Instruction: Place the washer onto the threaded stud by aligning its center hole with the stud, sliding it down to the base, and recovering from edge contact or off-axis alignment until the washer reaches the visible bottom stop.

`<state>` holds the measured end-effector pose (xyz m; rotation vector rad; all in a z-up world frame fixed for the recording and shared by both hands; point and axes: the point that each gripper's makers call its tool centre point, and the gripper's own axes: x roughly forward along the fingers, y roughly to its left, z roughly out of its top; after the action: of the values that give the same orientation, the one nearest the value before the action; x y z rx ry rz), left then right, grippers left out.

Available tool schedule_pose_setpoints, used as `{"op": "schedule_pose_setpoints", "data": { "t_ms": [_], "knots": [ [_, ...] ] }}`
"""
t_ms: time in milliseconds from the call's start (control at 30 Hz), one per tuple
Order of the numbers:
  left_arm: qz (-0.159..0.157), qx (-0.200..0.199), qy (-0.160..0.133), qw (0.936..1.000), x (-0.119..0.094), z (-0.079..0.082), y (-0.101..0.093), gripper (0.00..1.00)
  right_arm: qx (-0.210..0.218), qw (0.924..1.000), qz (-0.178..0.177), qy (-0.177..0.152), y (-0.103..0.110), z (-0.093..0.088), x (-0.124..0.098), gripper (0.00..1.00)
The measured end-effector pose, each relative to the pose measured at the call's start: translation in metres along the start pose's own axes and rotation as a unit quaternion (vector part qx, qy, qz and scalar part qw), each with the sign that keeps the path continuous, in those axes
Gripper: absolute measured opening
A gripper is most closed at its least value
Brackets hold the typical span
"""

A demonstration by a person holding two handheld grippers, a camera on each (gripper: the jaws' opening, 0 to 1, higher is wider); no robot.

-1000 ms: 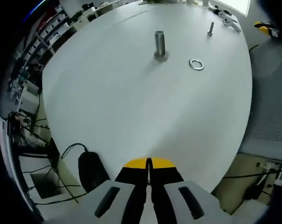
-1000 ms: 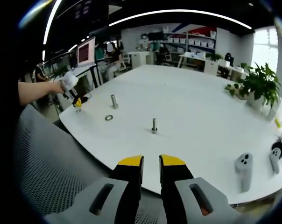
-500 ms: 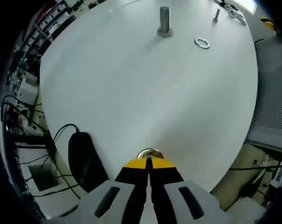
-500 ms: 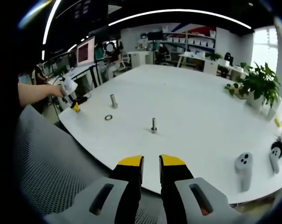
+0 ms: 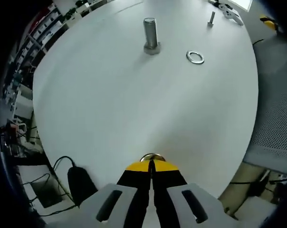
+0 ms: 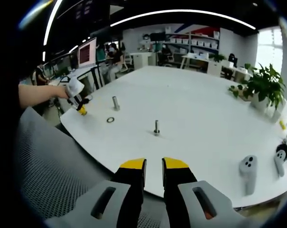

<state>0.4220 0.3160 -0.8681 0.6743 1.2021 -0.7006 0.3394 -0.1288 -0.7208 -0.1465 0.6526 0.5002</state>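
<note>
My left tool [image 5: 151,164] has swung; its tips are pinched on a brass-coloured washer [image 5: 150,156]. The thick threaded steel stud [image 5: 151,35] is far ahead on the white bench [image 5: 110,104]; placing remains. My right tool [image 6: 153,164] hangs slightly parted, empty.

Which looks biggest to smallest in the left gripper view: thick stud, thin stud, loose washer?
1. Thick stud.
2. Loose washer, though it lies flat.
3. Thin stud; it stands farther from the camera, so its true size against the washer is unsure.
</note>
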Motion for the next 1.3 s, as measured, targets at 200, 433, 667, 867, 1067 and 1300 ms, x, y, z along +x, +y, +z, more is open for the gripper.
{"op": "schedule_pose_setpoints", "data": {
  "t_ms": [200,433,667,867,1067,1300],
  "knots": [
    [-0.008,0.036,-0.011,0.9993,0.008,0.035,-0.007,0.0,0.001,1.0,0.0,-0.002,0.0,0.001,0.0,0.16],
    [-0.026,0.064,-0.022,0.9973,0.013,0.071,-0.023,0.0,0.001,1.0,0.001,-0.003,0.0,0.001,-0.001,0.16],
    [-0.02,0.131,-0.007,0.9912,0.016,0.094,-0.033,0.0,0.002,1.0,0.002,-0.004,-0.001,0.002,-0.001,0.16],
    [-0.045,0.129,-0.036,0.99,0.019,0.119,-0.048,0.0,0.002,1.0,0.002,-0.005,-0.001,0.002,-0.001,0.16],
    [-0.053,0.155,-0.043,0.9856,0.023,0.141,-0.063,0.0,0.002,1.0,0.002,-0.005,-0.001,0.002,-0.001,0.16],
    [-0.068,0.172,-0.057,0.981,0.028,0.162,-0.078,0.0,0.001,1.0,0.003,-0.005,-0.001,0.002,0.0,0.16]
  ]
}}
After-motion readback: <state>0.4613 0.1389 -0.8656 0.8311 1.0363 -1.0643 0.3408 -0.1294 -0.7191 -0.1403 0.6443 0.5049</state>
